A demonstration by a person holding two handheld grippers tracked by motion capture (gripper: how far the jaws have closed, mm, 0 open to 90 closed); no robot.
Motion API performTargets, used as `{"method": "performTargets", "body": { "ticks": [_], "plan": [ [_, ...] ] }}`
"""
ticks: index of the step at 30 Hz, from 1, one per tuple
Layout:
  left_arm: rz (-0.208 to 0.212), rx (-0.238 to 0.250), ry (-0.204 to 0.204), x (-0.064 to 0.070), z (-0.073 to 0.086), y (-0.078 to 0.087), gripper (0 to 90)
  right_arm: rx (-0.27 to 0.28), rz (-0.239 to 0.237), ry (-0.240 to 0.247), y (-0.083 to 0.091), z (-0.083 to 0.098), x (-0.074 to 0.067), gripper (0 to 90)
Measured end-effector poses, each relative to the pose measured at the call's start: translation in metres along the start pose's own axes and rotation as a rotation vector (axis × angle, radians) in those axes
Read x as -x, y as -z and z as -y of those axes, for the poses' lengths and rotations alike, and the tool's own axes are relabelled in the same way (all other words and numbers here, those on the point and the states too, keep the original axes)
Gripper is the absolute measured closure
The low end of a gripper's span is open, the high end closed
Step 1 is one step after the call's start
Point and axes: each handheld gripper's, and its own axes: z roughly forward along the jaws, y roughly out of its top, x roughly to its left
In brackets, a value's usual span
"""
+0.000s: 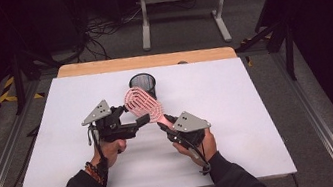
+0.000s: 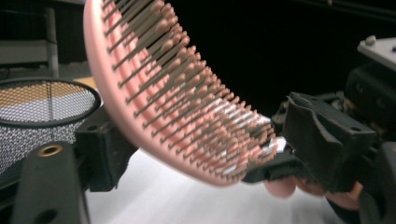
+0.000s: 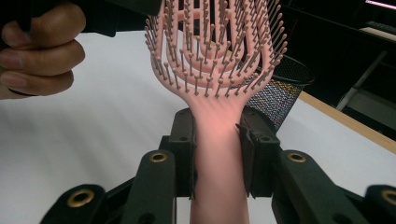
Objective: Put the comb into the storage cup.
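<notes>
Pink vented hairbrush (image 1: 142,103) held up above the white desk (image 1: 238,112), near its middle, handle (image 3: 218,154) pinched between the jaws of the right gripper (image 1: 169,122), pressed against both sides of it. Head of the brush tilted up and away from that gripper, toward the far left, bristles (image 2: 187,112) facing the left gripper's camera. Left gripper (image 1: 141,121) level with the lower edge of the brush head, jaws spread: in the left gripper view, one black jaw low at the left behind the brush's back, nothing clamped between the two; touching the brush or merely just beside it, cannot tell. Right hand (image 1: 198,144) wrapped around the right gripper's grip from below, grey three-cornered plate (image 1: 191,120) on top. Left hand (image 1: 110,148) under the left gripper, beaded bracelet (image 1: 93,171) at the wrist, a second grey plate (image 1: 96,112) above. Black mesh cup (image 1: 143,85) upright on the desk just behind the brush head, toward the far edge, open mouth up; inside not clearly readable. Strip of bare wood (image 1: 146,61) along the desk's far edge beyond the white surface. Grey floor beyond, with the legs of a pale frame (image 1: 182,0) and dark cables (image 1: 104,32).
</notes>
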Motion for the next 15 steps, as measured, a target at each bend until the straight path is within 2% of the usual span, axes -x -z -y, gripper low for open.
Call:
{"method": "performTargets", "body": {
  "ticks": [7, 11, 15],
  "plan": [
    [-0.009, 0.016, 0.062, -0.0036, 0.0025, -0.0043, 33.9, -0.001, 0.012, 0.008, -0.0021, 0.0018, -0.002, 69.1],
    [-0.005, 0.028, 0.074, -0.0049, 0.0031, -0.0029, 44.4, -0.001, 0.019, 0.018, -0.0032, 0.0025, -0.0041, 69.2],
    [0.018, 0.042, 0.08, -0.0052, 0.0023, -0.0009, 51.7, -0.007, 0.022, 0.023, -0.0051, 0.0036, -0.0054, 69.3]
  ]
}}
